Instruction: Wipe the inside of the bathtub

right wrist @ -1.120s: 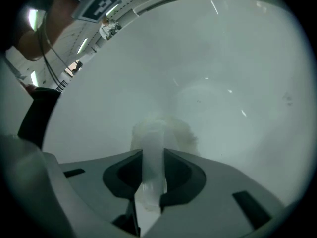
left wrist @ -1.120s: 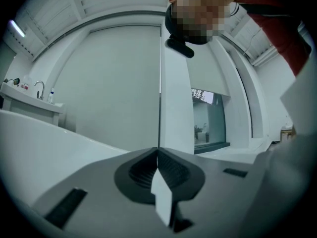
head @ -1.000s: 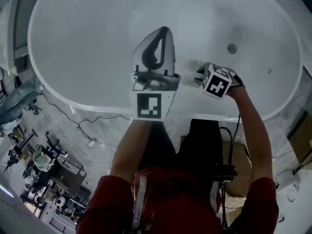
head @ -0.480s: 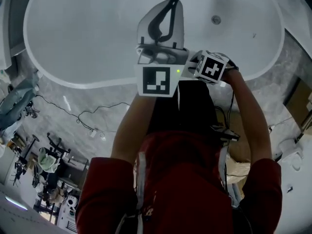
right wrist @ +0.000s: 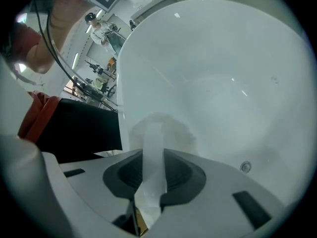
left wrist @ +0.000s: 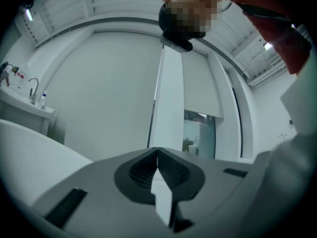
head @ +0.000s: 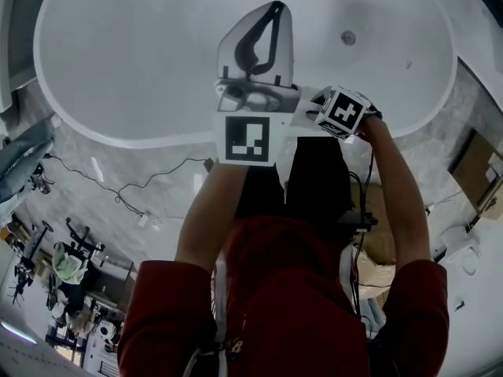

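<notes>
Bathtub (head: 134, 45): white, glossy, rigid, likely slippery, directly below the person, drain (head: 348, 38) towards one end. Right gripper (right wrist: 151, 172) clamped on a thin white wipe (right wrist: 152, 143): soft, light, floppy, best pinched mid-strip. Left gripper (left wrist: 157, 160) jaws pressed together, nothing between them, pointing at the wall.
</notes>
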Demonstrator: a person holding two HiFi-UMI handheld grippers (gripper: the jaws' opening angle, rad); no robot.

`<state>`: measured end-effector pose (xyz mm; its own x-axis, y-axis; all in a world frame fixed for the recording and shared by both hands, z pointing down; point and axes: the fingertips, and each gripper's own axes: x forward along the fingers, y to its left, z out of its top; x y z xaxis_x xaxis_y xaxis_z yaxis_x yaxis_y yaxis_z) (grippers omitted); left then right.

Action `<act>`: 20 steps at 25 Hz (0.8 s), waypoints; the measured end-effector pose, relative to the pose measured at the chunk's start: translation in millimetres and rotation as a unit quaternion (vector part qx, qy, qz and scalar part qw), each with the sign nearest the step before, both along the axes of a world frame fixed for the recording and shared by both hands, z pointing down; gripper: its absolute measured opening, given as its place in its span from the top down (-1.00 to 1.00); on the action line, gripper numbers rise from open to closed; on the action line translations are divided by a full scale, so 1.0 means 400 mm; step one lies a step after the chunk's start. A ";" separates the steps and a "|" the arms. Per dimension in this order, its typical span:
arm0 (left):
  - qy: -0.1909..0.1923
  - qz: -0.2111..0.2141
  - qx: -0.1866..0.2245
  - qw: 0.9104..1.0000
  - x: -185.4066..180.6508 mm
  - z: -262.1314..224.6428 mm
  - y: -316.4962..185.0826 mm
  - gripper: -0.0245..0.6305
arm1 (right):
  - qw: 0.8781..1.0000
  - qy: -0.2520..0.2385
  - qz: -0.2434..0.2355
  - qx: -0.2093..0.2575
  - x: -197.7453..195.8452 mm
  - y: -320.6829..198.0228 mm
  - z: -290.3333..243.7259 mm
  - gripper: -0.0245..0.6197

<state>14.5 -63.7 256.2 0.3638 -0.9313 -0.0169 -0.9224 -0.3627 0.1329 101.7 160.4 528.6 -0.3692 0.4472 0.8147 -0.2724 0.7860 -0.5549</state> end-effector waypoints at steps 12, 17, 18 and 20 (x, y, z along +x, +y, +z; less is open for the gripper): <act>-0.025 -0.063 -0.040 0.997 0.044 0.267 0.013 0.88 | 1.000 -0.012 -0.021 -0.005 0.064 -0.028 0.269 0.64; -0.024 -0.081 -0.058 0.995 0.090 0.386 0.010 0.88 | 1.000 -0.020 -0.020 -0.008 0.107 -0.055 0.400 0.64; -0.026 -0.082 -0.061 0.994 0.094 0.407 0.009 0.88 | 1.000 -0.020 -0.016 -0.012 0.113 -0.058 0.425 0.64; -0.027 -0.086 -0.069 0.994 0.102 0.446 0.006 0.88 | 1.000 -0.019 -0.010 -0.020 0.126 -0.066 0.477 0.64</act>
<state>55.2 -61.1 434.8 0.1965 -0.9719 0.1297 -0.9761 -0.1814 0.1194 152.2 133.9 719.6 -0.3901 0.4865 0.7818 -0.2342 0.7687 -0.5952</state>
